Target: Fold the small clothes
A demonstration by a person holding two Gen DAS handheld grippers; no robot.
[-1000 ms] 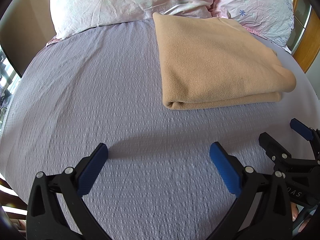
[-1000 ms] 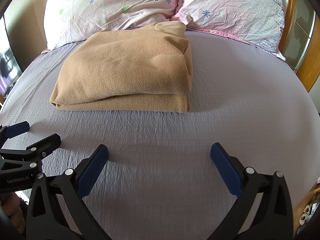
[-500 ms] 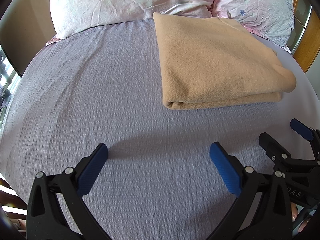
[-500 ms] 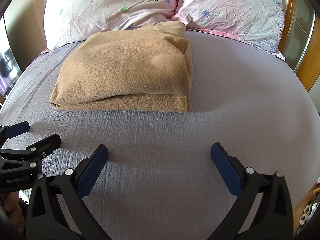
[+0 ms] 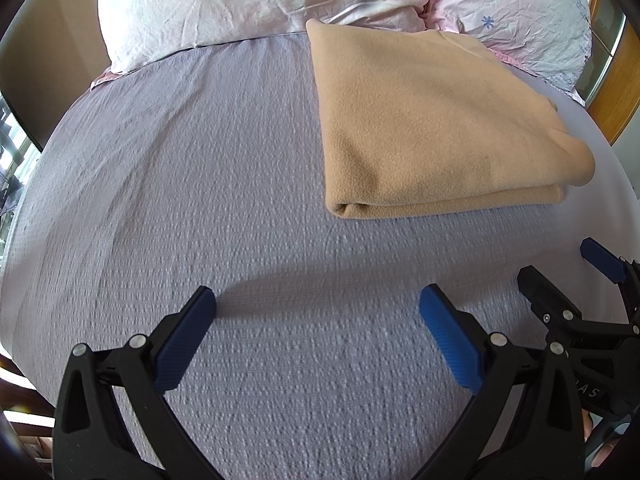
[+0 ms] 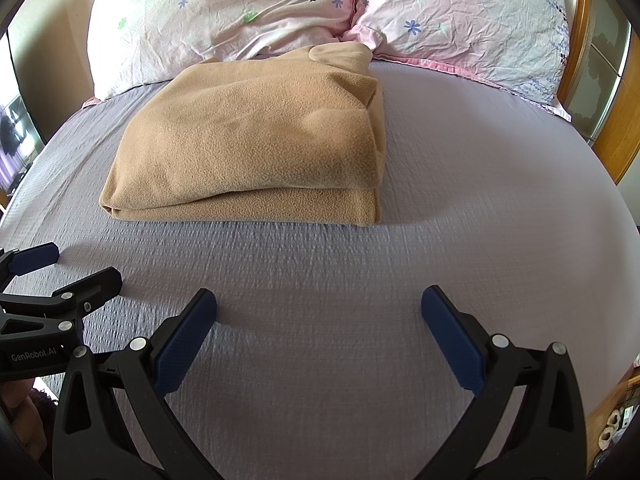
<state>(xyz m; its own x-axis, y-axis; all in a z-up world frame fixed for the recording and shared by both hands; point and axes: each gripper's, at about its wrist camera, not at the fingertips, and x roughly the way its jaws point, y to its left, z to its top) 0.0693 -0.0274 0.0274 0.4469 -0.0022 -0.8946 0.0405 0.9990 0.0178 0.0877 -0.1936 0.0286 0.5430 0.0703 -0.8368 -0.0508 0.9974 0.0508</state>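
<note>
**Bedroom in daylight**

A bed (image 6: 460, 208) in a lilac textured sheet is filling the view. Two pink floral pillows (image 6: 224, 20) are lying along its head edge. A wooden frame (image 6: 616, 136) is showing at the right edge, daylight entering at left.

The two pillows (image 6: 224, 20) at the far end get chopped off by the top edge in both views, so their full shape is a no-go. The folded tan fleece (image 6: 248, 148) covers whatever part of the sheet (image 6: 460, 200) is under it, and its far tip hides the spot where the pillows meet. How many layers are in the fold, can't tell. In the left wrist view the right gripper (image 5: 568, 276) is cut off by the right edge. Small stuff on the floor at the bottom right (image 6: 612, 428) is too tiny to make out. The window area (image 6: 14, 120) on the far left is just blur.
</note>
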